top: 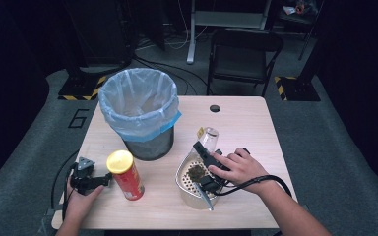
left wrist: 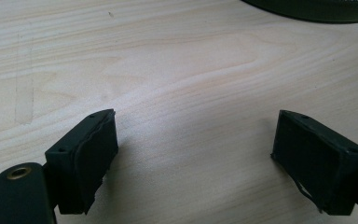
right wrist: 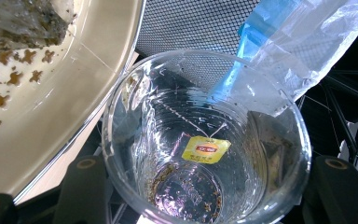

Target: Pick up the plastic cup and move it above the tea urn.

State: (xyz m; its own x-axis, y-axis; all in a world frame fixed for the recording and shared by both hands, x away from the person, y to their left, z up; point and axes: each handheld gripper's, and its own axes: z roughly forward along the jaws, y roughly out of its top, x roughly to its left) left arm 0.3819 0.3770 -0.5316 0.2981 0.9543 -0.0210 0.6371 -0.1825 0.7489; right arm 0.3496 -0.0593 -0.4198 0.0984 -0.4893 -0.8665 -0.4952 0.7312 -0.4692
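Cup (right wrist: pixel 205 140), clear plastic, sits clamped between the jaws of my right gripper (top: pixel 207 164), right of centre in the high view. In the right gripper view I look down into its open mouth: a yellow tea tag (right wrist: pixel 206 150) clings to the inside wall and dark flecks lie at the bottom. The cup is tipped on its side, its long axis running up the frame from my hand, mouth toward the lower part of the frame over the strainer (top: pixel 189 189), base toward the bin (top: pixel 139 110).

The strainer is a pale perforated dish at the lower centre of the high view, with a wet dark clump (top: pixel 196 173) lying in it, touching my gripper's underside or nearly so; I cannot tell which. In the right gripper view its rim crosses the upper left and the bin's mesh wall and blue-edged liner fill the top.

My guess is the cup goes to the bin, up and to the left of my right hand (top: pixel 238 167), near. The path looks open.

My left gripper (top: pixel 86 178) rests at the lower left, jaws wide apart over bare table (left wrist: pixel 177 74), holding nothing. A red can (top: pixel 125 175) with a yellow lid stands just beside it, between it and the strainer.
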